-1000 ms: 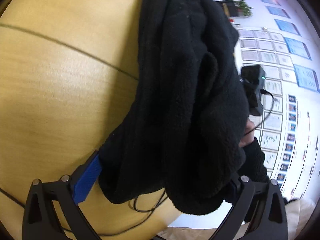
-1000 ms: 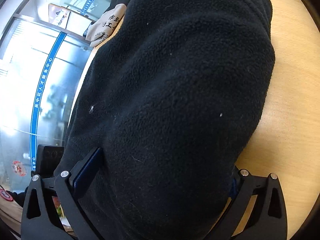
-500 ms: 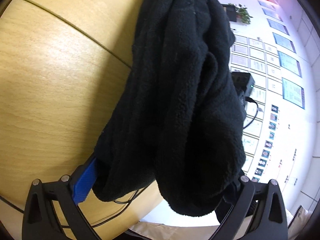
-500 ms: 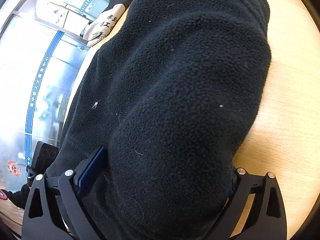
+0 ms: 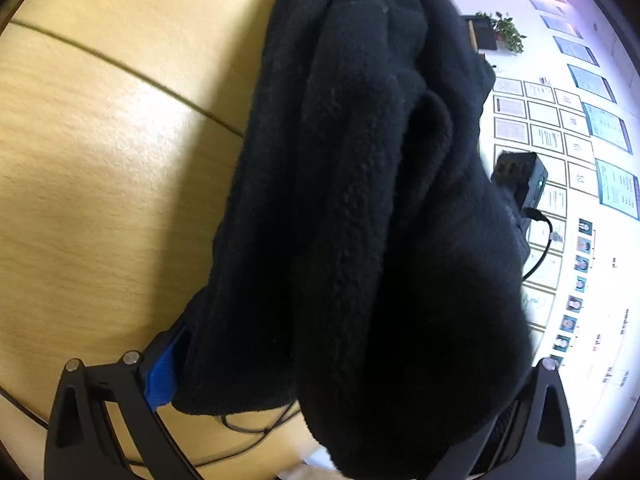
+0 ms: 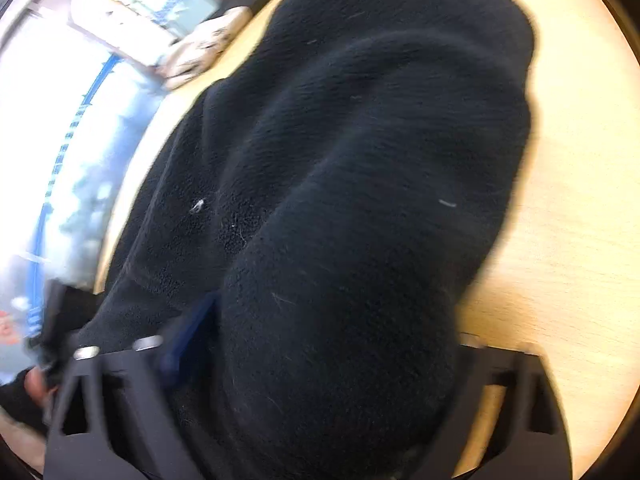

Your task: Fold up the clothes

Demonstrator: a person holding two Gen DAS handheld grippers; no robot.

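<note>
A thick black fleece garment (image 5: 360,208) hangs bunched between the fingers of my left gripper (image 5: 344,392), above the edge of a light wooden table (image 5: 100,168). The left jaws are shut on the fleece; only the blue left pad (image 5: 162,376) shows. In the right wrist view the same black fleece (image 6: 360,200) fills the frame and lies between the fingers of my right gripper (image 6: 320,360), which is shut on it. The right view is blurred by motion. The other gripper (image 5: 520,178) shows behind the fleece in the left wrist view.
The wooden table (image 6: 560,240) has a dark seam line (image 5: 120,70). A thin black cable (image 5: 248,432) lies near its edge. A light printed garment (image 6: 200,52) lies at the table's far side. A wall of framed papers (image 5: 552,136) is beyond.
Both grippers have shifted with the fleece still held. The right view has swung and blurred, and more table shows at its right. The left view has tilted back a little.
</note>
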